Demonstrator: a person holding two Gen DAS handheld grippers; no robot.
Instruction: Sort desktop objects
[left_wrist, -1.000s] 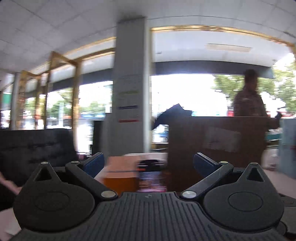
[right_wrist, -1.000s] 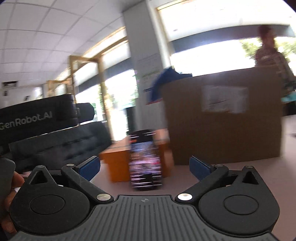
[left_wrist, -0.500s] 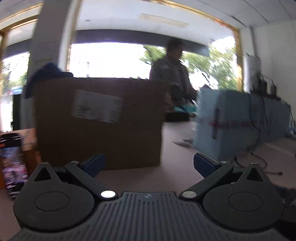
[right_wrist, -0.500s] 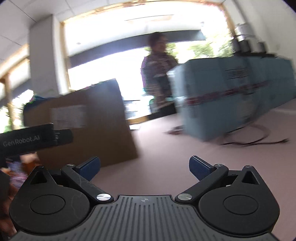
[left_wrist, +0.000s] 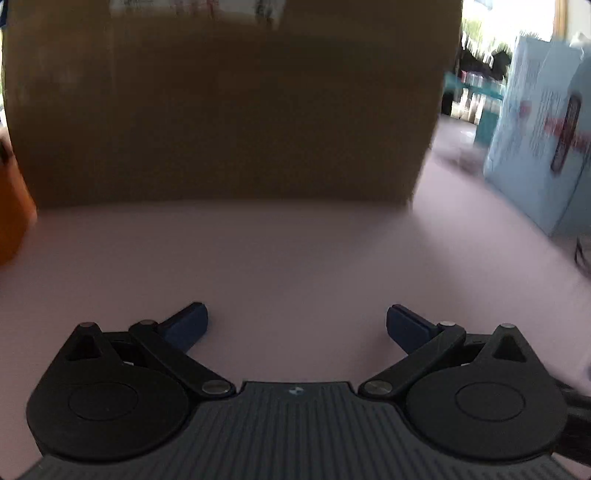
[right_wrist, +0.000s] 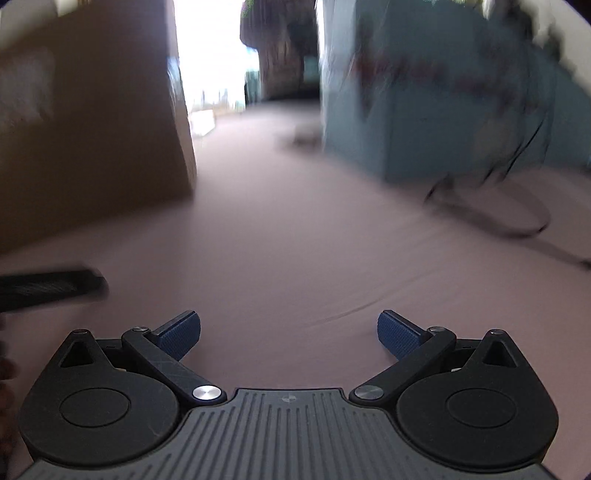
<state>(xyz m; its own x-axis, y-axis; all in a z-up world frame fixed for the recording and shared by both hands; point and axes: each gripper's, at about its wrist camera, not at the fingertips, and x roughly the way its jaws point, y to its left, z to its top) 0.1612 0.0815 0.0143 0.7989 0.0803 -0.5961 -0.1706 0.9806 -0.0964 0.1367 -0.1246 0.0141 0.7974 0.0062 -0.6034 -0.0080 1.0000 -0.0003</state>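
My left gripper (left_wrist: 296, 325) is open over the bare pinkish table (left_wrist: 295, 258), with nothing between its blue pads. A large brown cardboard box (left_wrist: 229, 107) stands straight ahead of it. An orange box (left_wrist: 13, 206) shows at the far left edge. My right gripper (right_wrist: 289, 334) is also open and empty above the table (right_wrist: 295, 240). The cardboard box (right_wrist: 88, 129) is to its left. The black body of the other gripper (right_wrist: 48, 286) pokes in from the left. Both views are blurred by motion.
A light blue carton (left_wrist: 546, 129) stands at the right in the left wrist view; in the right wrist view the blue carton (right_wrist: 443, 92) has a black cable (right_wrist: 517, 218) looping on the table before it. A person (right_wrist: 280, 48) stands behind, between the boxes.
Both views have swung right and tilted down toward the table. The phone and most of the orange box have left view. The cardboard box now looms closer. Both grippers stay open.
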